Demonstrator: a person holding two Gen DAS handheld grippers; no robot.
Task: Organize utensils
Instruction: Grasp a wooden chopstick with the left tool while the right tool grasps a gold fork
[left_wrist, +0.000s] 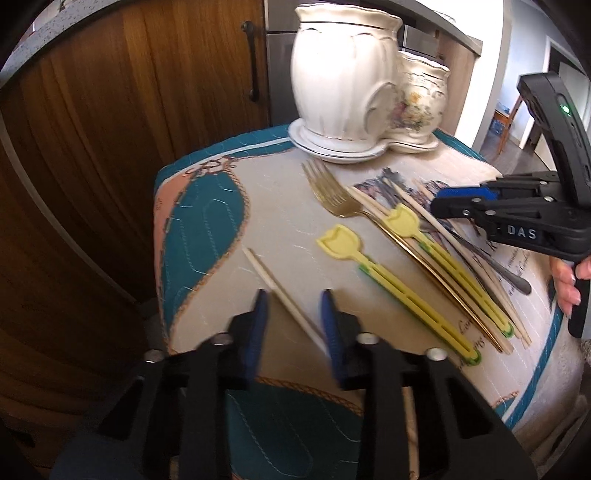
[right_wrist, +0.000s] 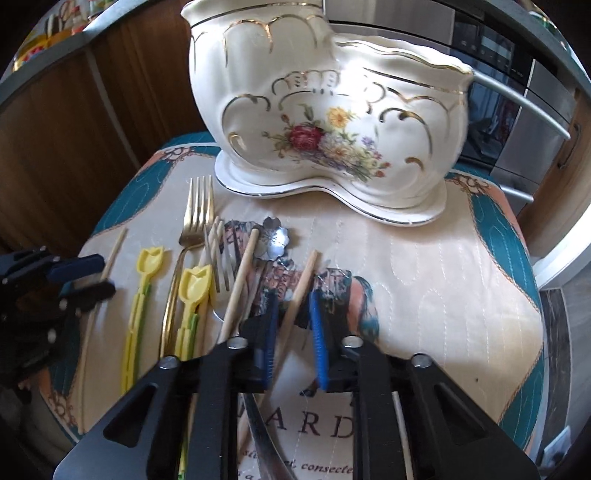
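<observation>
A white ceramic two-part utensil holder (left_wrist: 347, 85) (right_wrist: 332, 122) stands at the back of a cloth-covered table. In front of it lie a gold fork (left_wrist: 328, 192) (right_wrist: 197, 218), two yellow tulip picks (left_wrist: 343, 243) (right_wrist: 147, 266), several wooden chopsticks and a silver flower spoon (right_wrist: 273, 240). My left gripper (left_wrist: 293, 299) is open, its fingers on either side of a single pale chopstick (left_wrist: 280, 291). My right gripper (right_wrist: 293, 295) (left_wrist: 443, 203) is open around another wooden chopstick (right_wrist: 301, 288).
The patterned teal and cream cloth (left_wrist: 207, 221) (right_wrist: 443, 277) drops off at the table edges. Wooden cabinet doors (left_wrist: 129, 110) stand behind on the left, a steel oven (right_wrist: 517, 110) on the right.
</observation>
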